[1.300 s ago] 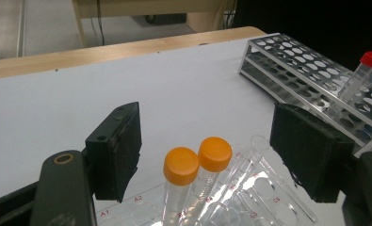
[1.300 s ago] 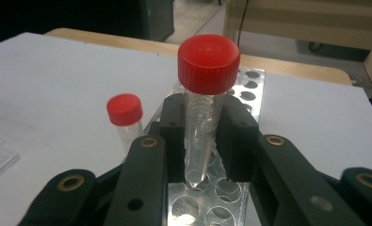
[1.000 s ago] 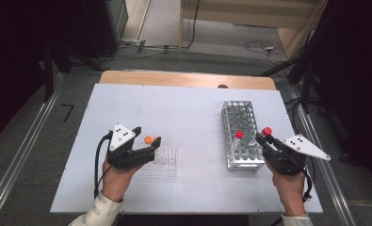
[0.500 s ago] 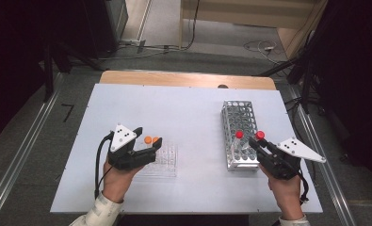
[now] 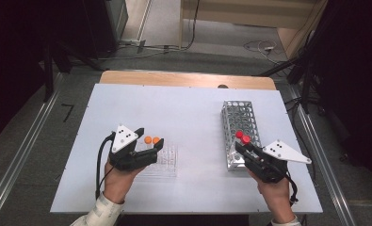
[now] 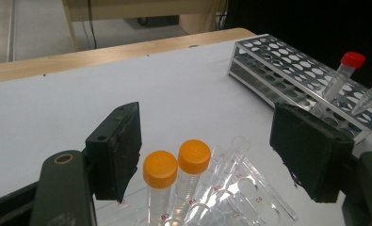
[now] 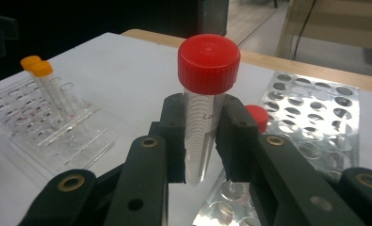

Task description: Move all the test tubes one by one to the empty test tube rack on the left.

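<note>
**A:** ok so where's the red-capped tube (image 7: 206, 101) at? Using the metal rack (image 5: 242, 123) as my reference point.

**B:** It's pinched in the right gripper (image 7: 201, 141), jaws clamped on the clear body just below the cap, tube upright. In the high view that gripper (image 5: 244, 147) sits at the near end of the metal rack, toward the person. The tube's tip hangs over the rack's near left edge, not down in a hole as far as I can see.

**A:** and the other red one?

**B:** A second red-capped tube (image 7: 257, 117) stands in the metal rack right behind the held one, near that same end.

**A:** left side?

**B:** Left gripper (image 6: 207, 150) is well left of the metal rack, jaws apart, nothing pressed between them. Two orange-capped tubes (image 6: 176, 162) stand between the jaws in a clear plastic rack (image 5: 167, 162), touching neither pad. The white table (image 5: 183, 108) is under it all.
</note>
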Demonstrator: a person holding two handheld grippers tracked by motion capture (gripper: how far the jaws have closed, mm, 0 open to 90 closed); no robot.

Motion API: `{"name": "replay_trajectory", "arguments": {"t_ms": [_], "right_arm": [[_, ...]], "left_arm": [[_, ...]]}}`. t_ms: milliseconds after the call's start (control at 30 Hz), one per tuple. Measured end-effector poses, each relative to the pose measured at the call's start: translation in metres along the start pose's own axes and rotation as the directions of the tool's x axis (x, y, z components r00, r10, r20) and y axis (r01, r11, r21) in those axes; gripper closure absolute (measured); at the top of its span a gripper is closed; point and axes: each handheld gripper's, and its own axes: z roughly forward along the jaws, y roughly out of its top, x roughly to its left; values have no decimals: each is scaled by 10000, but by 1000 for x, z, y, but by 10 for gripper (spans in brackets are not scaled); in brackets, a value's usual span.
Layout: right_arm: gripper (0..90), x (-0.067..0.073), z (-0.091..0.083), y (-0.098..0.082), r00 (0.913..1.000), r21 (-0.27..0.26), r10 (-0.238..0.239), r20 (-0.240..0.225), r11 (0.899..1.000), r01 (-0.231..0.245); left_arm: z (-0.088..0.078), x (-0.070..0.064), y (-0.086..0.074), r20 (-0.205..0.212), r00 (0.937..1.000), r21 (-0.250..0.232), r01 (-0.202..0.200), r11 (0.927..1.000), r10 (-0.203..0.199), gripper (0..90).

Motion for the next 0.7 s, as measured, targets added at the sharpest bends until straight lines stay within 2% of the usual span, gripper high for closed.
{"name": "replay_trajectory", "arguments": {"t_ms": [233, 467, 700], "right_arm": [[709, 17, 13, -4, 9984, 256, -307, -469, 9992, 319], [710, 37, 27, -11, 9935, 626, -666, -927, 9954, 726], [710, 53, 36, -15, 9876, 811, -907, -1278, 9915, 1016]], "left_arm": [[-1, -7, 2, 199, 9997, -35, -117, 9999, 118, 263], [0, -13, 2, 371, 9991, -44, -212, 9998, 213, 263], [5, -25, 1, 674, 9969, 56, -411, 9991, 406, 263]]}}
